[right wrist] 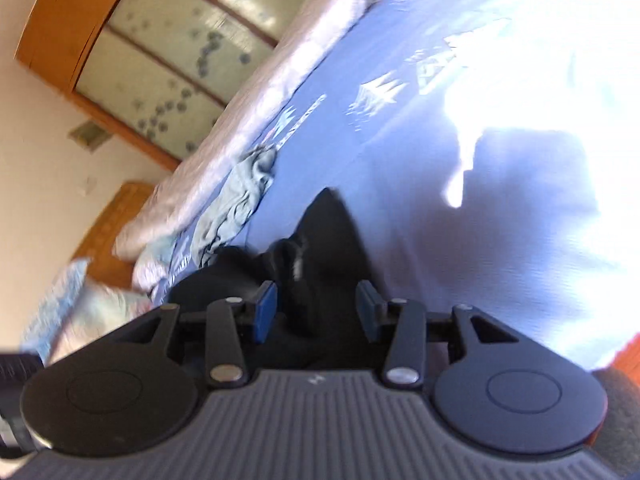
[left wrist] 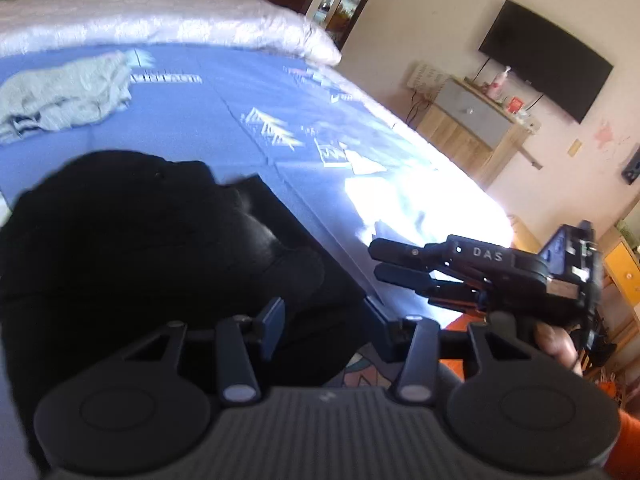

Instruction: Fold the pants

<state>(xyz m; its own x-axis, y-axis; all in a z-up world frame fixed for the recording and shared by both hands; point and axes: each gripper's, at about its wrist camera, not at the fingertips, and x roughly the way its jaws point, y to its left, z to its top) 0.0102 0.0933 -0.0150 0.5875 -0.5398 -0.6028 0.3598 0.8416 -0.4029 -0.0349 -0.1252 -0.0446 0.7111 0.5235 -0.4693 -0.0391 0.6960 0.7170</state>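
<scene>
Pants: black heap, lower left, on bed.
Left hand-held gripper: jaws apart, empty.
Right hand-held gripper: jaws apart, pants between, unpinched.

Both wrist views tilted, close over the blue bed, sharing black pants

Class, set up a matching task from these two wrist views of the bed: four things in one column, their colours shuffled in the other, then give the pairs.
Things:
1. pants
2. bed sheet
3. crumpled garment
4. television

Colours:
A. blue with white prints
B. black, on the wall
C. pale grey-green
D. black, heaped at the near edge of the bed

Pairs: 1-D, 2-A, 3-C, 4-B
</scene>
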